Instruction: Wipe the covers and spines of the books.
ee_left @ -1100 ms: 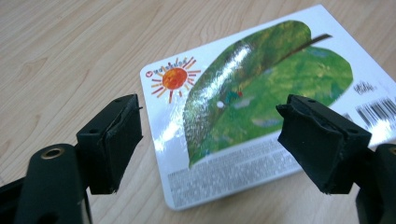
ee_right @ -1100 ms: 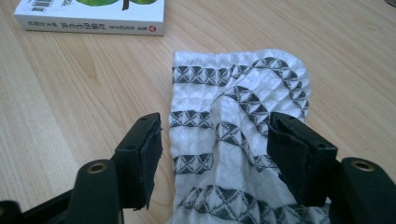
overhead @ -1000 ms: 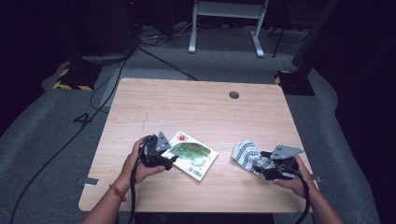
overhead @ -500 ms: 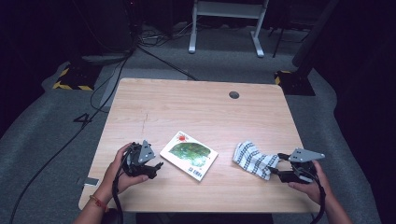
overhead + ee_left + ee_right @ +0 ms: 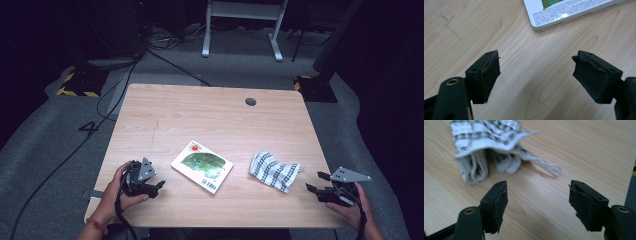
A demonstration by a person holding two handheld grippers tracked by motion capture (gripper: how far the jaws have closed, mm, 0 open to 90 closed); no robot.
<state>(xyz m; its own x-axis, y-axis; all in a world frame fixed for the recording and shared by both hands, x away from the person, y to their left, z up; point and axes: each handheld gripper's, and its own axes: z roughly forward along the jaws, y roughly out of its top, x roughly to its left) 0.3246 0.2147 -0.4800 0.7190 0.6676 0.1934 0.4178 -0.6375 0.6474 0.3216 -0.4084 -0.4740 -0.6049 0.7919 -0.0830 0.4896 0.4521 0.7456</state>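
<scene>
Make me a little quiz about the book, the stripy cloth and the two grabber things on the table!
1. True or false: the left gripper is clamped on the book.
2. Which thing lies nearest the right gripper? A) the book B) the checked cloth C) the round hole in the table
3. Fill the gap: in the right gripper view, a small white ____ of cord sticks out from the cloth.

Key
1. False: its jaws stand wide apart over bare wood, short of the book's corner.
2. B: the cloth lies just ahead of the open jaws, not touching them.
3. Loop.
</scene>
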